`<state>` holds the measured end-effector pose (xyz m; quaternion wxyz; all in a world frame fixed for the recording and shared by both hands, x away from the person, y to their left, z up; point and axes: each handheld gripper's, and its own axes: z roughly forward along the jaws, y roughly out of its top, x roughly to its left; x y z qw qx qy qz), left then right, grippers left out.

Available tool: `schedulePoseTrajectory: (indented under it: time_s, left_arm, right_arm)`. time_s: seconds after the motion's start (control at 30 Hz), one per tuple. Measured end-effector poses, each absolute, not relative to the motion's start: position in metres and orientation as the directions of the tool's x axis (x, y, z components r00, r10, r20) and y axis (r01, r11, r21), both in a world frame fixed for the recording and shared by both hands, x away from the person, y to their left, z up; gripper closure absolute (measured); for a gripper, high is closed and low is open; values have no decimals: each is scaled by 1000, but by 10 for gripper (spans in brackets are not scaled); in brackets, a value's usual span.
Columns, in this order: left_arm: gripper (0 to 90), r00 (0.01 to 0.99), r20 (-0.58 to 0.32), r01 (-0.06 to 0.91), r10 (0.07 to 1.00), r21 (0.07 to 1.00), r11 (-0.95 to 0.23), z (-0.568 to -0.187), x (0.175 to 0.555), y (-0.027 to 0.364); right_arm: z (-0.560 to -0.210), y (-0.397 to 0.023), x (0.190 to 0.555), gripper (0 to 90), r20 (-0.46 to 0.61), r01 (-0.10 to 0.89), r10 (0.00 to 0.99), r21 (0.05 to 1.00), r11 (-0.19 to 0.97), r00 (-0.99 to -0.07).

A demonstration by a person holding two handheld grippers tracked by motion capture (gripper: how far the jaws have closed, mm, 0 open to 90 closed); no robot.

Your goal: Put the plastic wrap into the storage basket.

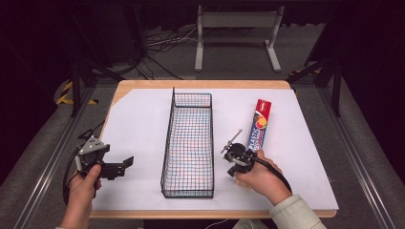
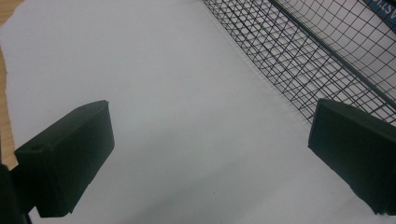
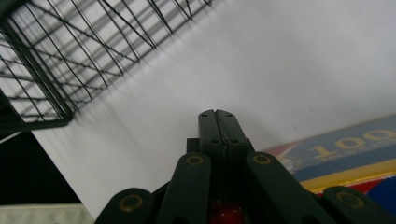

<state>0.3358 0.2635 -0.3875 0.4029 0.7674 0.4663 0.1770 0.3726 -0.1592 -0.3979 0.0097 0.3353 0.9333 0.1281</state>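
Left gripper (image 1: pixel 125 164) at table's left, jaws spread wide, nothing between them, over white sheet (image 2: pixel 177 102). Wire basket (image 1: pixel 188 143) stands mid-table, lengthwise. Right gripper (image 3: pixel 218 115) just right of basket, jaws pressed together, empty. Plastic wrap box (image 1: pixel 259 123) lies beside it, farther right.

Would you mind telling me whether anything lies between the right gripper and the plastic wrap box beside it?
Nothing visible does. The right gripper, its fingers pressed together, sits just left of the plastic wrap box, with only bare white table cover between them. The wire basket stands on the gripper's other side.
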Motion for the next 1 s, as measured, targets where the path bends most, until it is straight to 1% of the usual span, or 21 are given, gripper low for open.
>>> schedulePoseTrajectory:
  time_s: [0.33,0.7,1.0]
  left_arm:
    - [8,495,-113,584,862,778,-233,-390,337,264]
    - [8,486,-116,589,866,776,-226,-391,337,266]
    - [8,470,-130,604,873,769,-211,-393,338,268]
  right_arm:
    - [-396,-194,367,900,64,672,676,211,710,-734]
    - [-395,-225,361,900,61,707,712,206,677,-699]
    - [-392,-268,356,900,43,765,773,188,616,-633]
